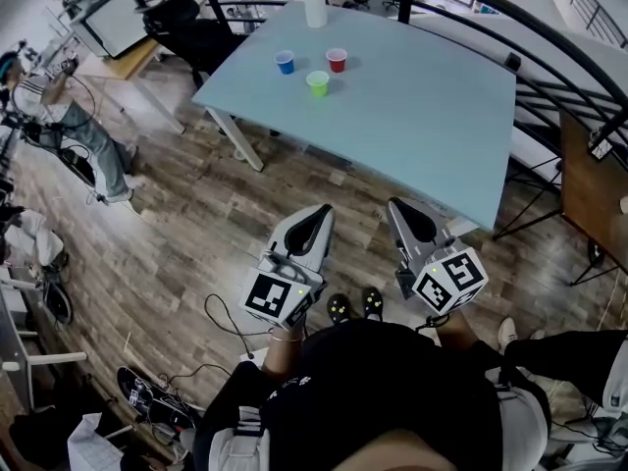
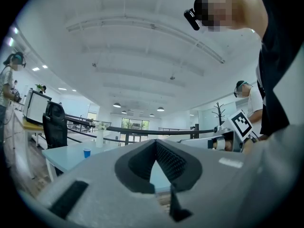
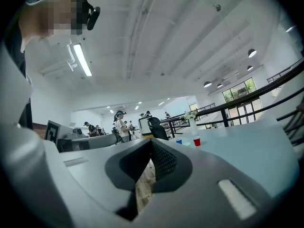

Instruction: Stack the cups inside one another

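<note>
Three small cups stand apart on the light blue table [image 1: 422,116]: a blue cup [image 1: 286,63], a red cup [image 1: 337,60] and a green cup [image 1: 317,83] nearest me. Both grippers hang over the wooden floor, short of the table's near edge and well away from the cups. My left gripper [image 1: 322,211] is shut and empty; its tips meet in the left gripper view [image 2: 156,142], where the blue cup [image 2: 87,153] shows far off. My right gripper [image 1: 395,206] is likewise shut and empty [image 3: 152,141]; beyond it stand the red cup [image 3: 196,141] and blue cup [image 3: 179,141].
A white vase [image 1: 314,6] with flowers stands at the table's far edge. A black office chair [image 1: 182,23] is beyond the table's left corner. A dark railing [image 1: 549,57] curves behind and to the right. A wooden desk [image 1: 589,189] is at right. People stand far left.
</note>
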Available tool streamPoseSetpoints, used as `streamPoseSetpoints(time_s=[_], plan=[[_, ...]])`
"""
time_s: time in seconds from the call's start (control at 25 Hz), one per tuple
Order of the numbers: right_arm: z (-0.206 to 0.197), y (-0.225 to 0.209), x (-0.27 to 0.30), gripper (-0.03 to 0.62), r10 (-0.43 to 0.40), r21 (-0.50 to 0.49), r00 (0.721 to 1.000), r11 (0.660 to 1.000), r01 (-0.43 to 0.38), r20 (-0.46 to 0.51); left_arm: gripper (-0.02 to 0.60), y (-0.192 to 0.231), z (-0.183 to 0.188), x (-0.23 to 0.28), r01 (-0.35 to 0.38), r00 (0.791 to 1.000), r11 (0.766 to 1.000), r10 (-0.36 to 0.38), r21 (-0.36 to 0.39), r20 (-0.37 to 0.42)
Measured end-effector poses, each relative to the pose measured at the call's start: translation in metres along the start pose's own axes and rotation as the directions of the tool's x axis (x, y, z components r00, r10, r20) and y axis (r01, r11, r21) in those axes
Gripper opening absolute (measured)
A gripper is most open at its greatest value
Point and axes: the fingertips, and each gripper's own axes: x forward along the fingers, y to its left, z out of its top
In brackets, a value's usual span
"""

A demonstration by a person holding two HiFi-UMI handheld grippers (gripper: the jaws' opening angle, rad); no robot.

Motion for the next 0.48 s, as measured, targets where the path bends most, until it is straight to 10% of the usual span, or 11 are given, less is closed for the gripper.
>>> streamPoseSetpoints(time_s=[0.48], plan=[[-0.014,0.039,0.032,0.012,-0.019,-0.028,1.0,0.999,0.018,-0.02,-0.012,0.051,0.0,-0.062,-0.059,0.998,0.998,0.059,0.012,0.007]])
